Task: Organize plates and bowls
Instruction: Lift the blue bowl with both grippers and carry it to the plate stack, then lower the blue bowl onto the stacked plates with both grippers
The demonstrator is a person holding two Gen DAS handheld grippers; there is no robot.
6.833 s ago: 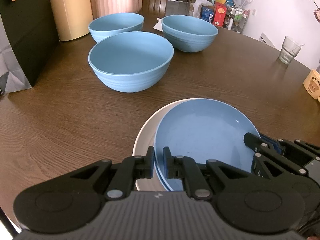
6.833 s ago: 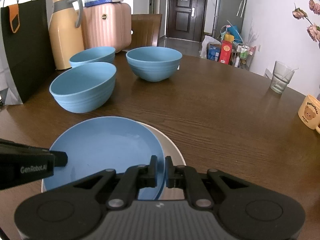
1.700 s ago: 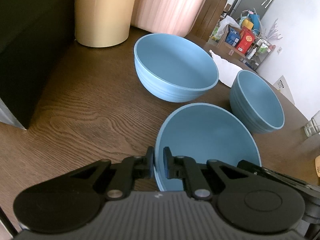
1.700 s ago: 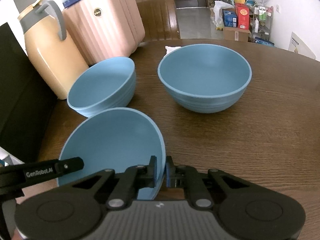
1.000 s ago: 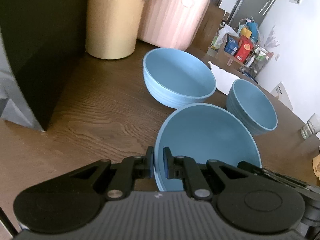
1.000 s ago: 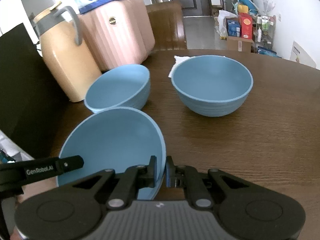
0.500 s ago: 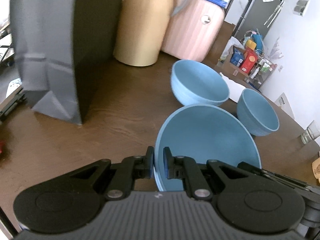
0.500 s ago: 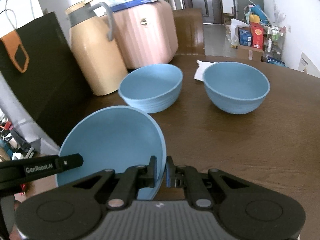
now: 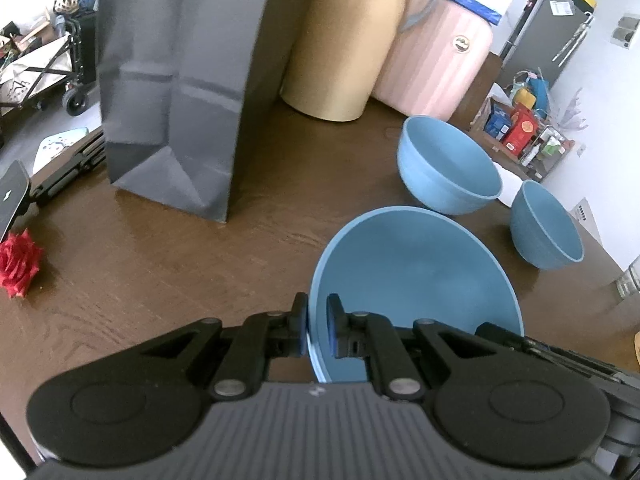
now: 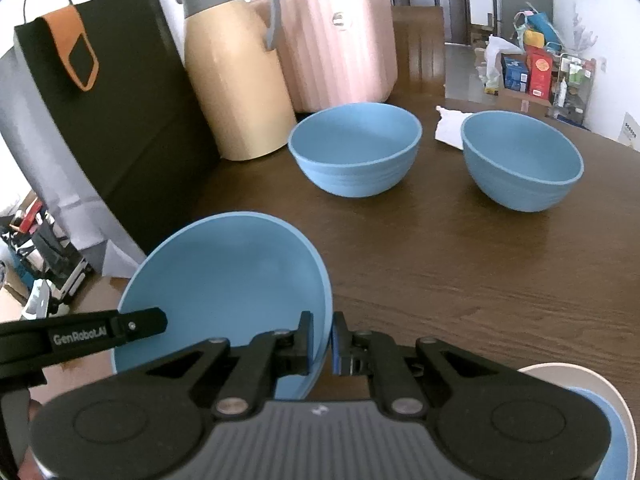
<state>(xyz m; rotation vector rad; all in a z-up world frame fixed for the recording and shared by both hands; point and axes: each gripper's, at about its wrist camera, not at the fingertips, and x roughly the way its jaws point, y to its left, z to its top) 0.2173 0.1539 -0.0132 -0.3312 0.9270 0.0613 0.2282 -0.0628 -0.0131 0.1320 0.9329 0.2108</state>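
Blue bowl (image 9: 412, 280) rim is clamped by both tools, left tool (image 9: 317, 326) and right tool (image 10: 320, 340); only the left view shows a red flower (image 9: 18, 264), only the right reads "GenRobot.AI".

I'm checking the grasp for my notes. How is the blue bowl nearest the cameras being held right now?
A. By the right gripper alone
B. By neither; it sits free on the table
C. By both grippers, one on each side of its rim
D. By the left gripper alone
C: the left gripper and the right gripper are each shut on opposite sides of the blue bowl's rim.
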